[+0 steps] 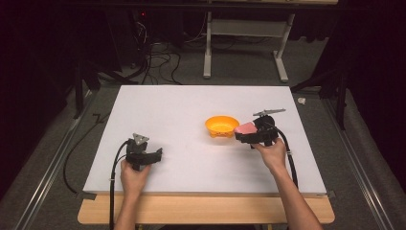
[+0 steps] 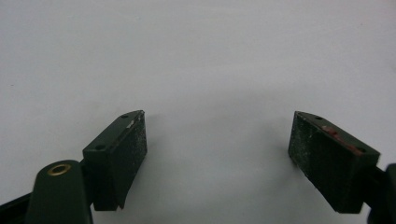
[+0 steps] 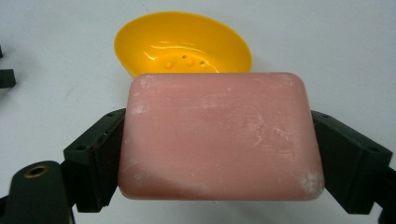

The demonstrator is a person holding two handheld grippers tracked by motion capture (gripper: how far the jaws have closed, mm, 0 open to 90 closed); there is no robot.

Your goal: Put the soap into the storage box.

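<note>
Pink soap bar (image 3: 219, 135), scuffed, rounded corners

No readable text, label, brand, number or sign appears anywhere in the pictures, on the table, the objects or the grippers.

In the high view we see the white worktop (image 1: 191, 139) brightly and evenly lit from above, while the room around it falls into near black; the floor (image 1: 239, 67) behind is dim grey. That picture is soft and a little grainy, with fine detail lost. Shadows on the worktop are faint and short. In the left gripper view the worktop reads as flat grey-white, darker towards the corners, with pale, diffuse shadows under the jaws. In the right gripper view we find small glints inside the bowl (image 3: 184, 44), a dull sheen on the soap (image 3: 219, 135), and mild softness throughout.
</note>
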